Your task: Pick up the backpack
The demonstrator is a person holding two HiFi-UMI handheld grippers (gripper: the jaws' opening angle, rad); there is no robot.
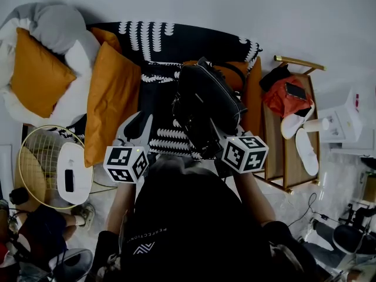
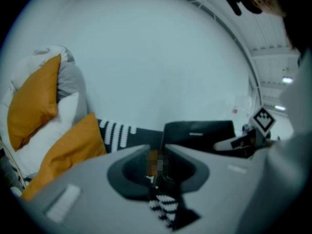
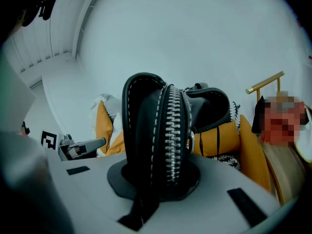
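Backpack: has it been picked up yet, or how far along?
Done: the right tongs are shut on the black backpack along its zipper. In hand: lifting it; it looks raised before the orange cushion. Left: whether it hangs clear of the patterned blanket, I cannot tell.

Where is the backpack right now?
Centre of the head view: the backpack sits clamped in the right gripper, over the patterned blanket, right of the orange pillow.

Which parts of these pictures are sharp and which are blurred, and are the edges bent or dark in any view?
Head view: even light, sharp in the middle, the backpack mostly a dark mass. Left gripper view: strong fisheye bend, black corners, the near jaws soft, the orange cushion clearer. Right gripper view: same bend and dark rim, the backpack's zipper crisp, a mosaic patch at right.
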